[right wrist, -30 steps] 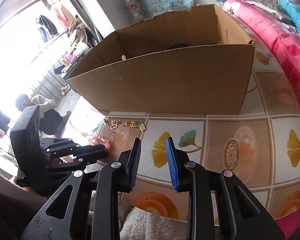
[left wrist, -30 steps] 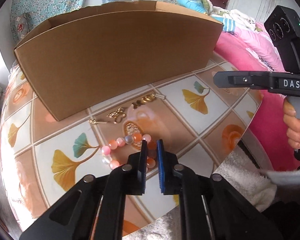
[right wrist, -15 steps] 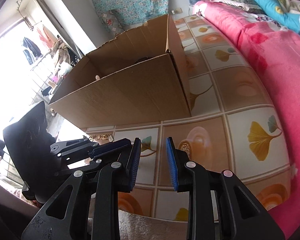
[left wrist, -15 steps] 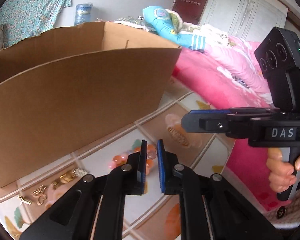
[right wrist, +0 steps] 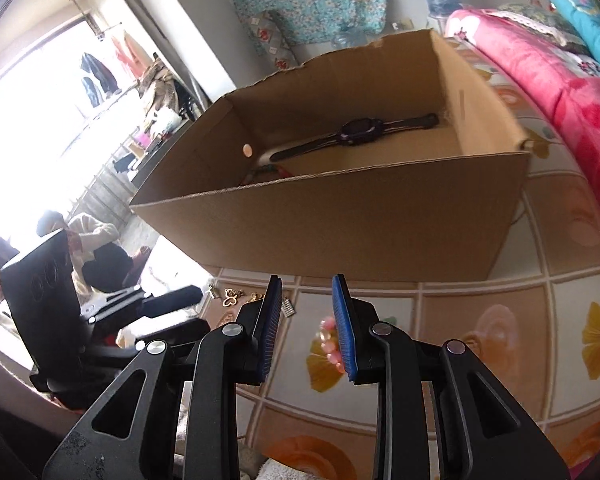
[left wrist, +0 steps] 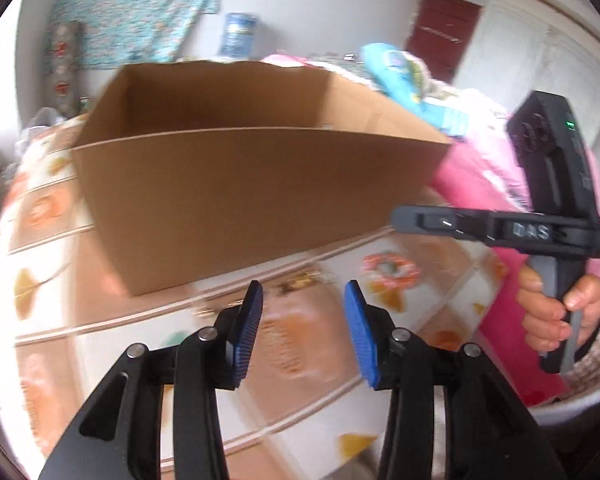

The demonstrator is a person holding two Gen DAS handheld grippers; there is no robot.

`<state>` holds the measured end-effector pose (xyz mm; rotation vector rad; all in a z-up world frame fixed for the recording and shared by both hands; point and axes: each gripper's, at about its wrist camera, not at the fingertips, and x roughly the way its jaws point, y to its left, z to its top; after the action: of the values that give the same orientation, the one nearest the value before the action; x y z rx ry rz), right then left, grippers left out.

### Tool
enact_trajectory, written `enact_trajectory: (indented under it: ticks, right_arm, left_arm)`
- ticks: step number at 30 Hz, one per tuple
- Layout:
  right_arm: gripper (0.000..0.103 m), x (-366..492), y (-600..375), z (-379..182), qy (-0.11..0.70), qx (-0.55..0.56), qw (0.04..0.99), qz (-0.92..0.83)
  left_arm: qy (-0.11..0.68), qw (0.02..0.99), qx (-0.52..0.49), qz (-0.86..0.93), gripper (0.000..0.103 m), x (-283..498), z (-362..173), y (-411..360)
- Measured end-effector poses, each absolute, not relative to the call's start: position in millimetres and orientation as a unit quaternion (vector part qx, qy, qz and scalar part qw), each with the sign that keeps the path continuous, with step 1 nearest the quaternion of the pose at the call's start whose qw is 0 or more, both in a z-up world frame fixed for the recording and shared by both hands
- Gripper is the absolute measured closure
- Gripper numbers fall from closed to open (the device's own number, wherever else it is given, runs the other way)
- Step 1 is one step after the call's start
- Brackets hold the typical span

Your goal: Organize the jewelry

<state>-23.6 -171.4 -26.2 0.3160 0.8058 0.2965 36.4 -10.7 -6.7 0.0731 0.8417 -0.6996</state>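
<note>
A pink and orange bead bracelet (left wrist: 388, 270) lies on the patterned tile mat in front of the cardboard box (left wrist: 256, 192); in the right wrist view the bracelet (right wrist: 329, 340) shows between my right fingers. My left gripper (left wrist: 303, 312) is open and empty, just short of the box's front wall. My right gripper (right wrist: 306, 300) is open and empty, above the mat. Small gold pieces (right wrist: 232, 297) lie on the mat near the box's left corner. A black watch (right wrist: 356, 134) lies inside the box (right wrist: 340, 224).
A pink bed (right wrist: 552, 72) runs along the right of the mat. The right gripper's body (left wrist: 556, 220) hangs at the right of the left wrist view. A blue water jug (left wrist: 238, 34) stands by the far wall. The left view is motion-blurred.
My left gripper was shut on the bead bracelet, carried it right, then opened; the bracelet now lies on the mat. My right gripper rose and now sees into the box.
</note>
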Motion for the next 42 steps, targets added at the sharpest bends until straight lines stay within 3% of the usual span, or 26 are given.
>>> enact_trajectory:
  ticks: [9, 23, 25, 28, 42]
  right_arm:
    - [0.076, -11, -124, -37, 0.417, 0.087, 0.890, 0.162]
    - [0.076, -5, -126, -37, 0.419, 0.094, 0.889, 0.158]
    - [0.076, -7, -126, -37, 0.417, 0.094, 0.890, 0.158]
    - [0.076, -9, -126, -36, 0.414, 0.094, 0.891, 0.158]
    - [0.076, -9, -123, -36, 0.411, 0.099, 0.892, 0.162]
  left_arm:
    - [0.400, 0.863, 0.081, -0.297, 0.063, 57, -22, -3]
    - [0.406, 0.856, 0.137, -0.288, 0.085, 52, -40, -12]
    - [0.407, 0.856, 0.138, -0.287, 0.097, 50, -40, -13]
    - [0.412, 0.854, 0.133, -0.290, 0.101, 49, -39, -15]
    - [0.419, 0.859, 0.102, -0.276, 0.102, 58, -36, -16]
